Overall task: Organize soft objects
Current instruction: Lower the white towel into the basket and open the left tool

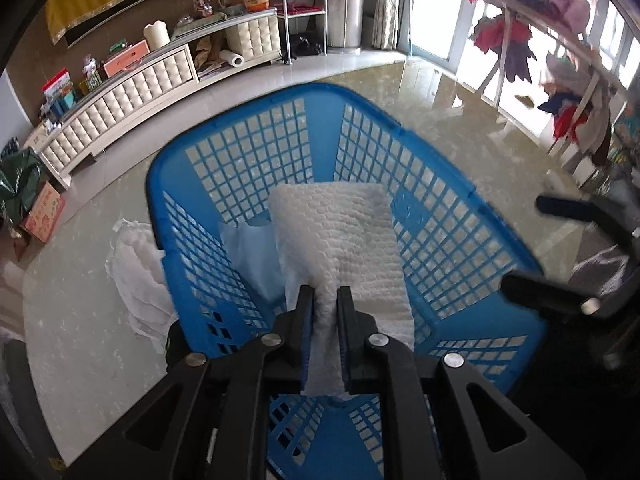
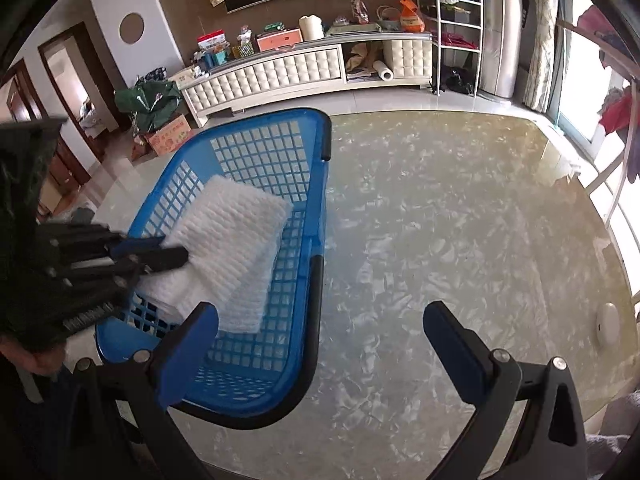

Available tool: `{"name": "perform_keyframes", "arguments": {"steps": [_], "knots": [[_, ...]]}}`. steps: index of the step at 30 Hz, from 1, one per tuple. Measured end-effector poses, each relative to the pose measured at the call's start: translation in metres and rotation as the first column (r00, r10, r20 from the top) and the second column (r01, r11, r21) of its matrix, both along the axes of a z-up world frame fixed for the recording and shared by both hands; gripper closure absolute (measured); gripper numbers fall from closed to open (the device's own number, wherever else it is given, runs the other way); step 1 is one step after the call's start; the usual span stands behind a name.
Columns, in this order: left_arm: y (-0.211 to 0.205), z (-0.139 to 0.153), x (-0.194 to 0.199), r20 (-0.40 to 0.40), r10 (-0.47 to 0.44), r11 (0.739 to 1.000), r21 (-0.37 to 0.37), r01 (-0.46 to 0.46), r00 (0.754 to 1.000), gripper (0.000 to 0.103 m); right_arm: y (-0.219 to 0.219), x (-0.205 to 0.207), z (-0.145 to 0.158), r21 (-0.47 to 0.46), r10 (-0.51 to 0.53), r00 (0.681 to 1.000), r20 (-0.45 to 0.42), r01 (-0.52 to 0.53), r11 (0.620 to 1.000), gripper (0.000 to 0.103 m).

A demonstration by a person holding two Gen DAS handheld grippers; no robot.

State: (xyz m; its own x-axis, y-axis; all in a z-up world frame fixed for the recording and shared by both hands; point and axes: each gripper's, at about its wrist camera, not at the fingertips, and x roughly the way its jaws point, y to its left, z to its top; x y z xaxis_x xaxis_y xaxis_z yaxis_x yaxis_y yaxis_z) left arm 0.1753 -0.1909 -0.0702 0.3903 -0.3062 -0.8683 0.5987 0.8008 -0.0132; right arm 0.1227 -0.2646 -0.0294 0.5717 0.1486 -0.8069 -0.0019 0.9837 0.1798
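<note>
Left gripper (image 1: 325,300) fingers pinched a white quilted cloth (image 1: 340,236) over the blue plastic lattice basket (image 1: 440,216) on the glossy marbled worktop (image 2: 460,220). Right gripper (image 2: 320,334) fingers stood spread. Tufted cream cabinet (image 2: 280,74) at twelve o'clock.

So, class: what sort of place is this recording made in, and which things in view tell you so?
Most likely a home living room: a long padded cabinet cluttered with household items, a drying rack hung with clothes, and a blue laundry basket on a glass-topped table.

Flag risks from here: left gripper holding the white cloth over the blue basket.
1. The left gripper pinches the white cloth only at one end; it may slip or unfold.
2. The cloth spans much of the blue basket; an early release could drape it over the rim.
3. The open right gripper sits near the basket and could nudge it.
</note>
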Motion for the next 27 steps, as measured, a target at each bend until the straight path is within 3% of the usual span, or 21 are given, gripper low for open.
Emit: {"name": "perform_keyframes", "arguments": {"steps": [6,12,14,16,17,21,27], "knots": [[-0.010,-0.015,0.000,0.002,-0.004,0.999,0.050,0.004,1.000,0.091,0.001,-0.003,0.005,0.002,-0.021,1.000,0.010,0.021,1.000,0.000],[-0.017,-0.017,0.000,0.005,-0.003,0.998,0.060,0.002,1.000,0.073,0.004,0.001,0.000,-0.012,-0.015,1.000,-0.017,0.014,1.000,0.000],[-0.018,-0.017,-0.001,0.013,-0.006,0.999,0.054,0.005,1.000,0.063,0.004,0.001,0.000,-0.015,-0.014,1.000,-0.020,0.013,1.000,0.000],[-0.017,-0.016,-0.001,0.009,-0.024,0.999,0.035,0.024,1.000,0.034,0.005,0.001,0.002,-0.020,-0.011,1.000,-0.019,0.010,1.000,0.000],[-0.018,-0.014,-0.002,0.012,-0.034,0.999,0.031,0.033,0.999,0.030,0.006,0.002,0.002,-0.020,-0.009,1.000,-0.017,0.009,1.000,0.000],[-0.013,-0.001,-0.001,0.073,-0.014,1.000,0.005,0.014,0.997,0.022,0.008,-0.001,0.008,-0.024,-0.016,1.000,-0.012,0.016,1.000,0.000],[0.023,0.025,0.005,0.087,0.081,0.994,-0.074,-0.075,0.993,0.022,0.015,-0.004,0.015,-0.045,-0.011,1.000,-0.009,0.010,0.999,0.000]]}}
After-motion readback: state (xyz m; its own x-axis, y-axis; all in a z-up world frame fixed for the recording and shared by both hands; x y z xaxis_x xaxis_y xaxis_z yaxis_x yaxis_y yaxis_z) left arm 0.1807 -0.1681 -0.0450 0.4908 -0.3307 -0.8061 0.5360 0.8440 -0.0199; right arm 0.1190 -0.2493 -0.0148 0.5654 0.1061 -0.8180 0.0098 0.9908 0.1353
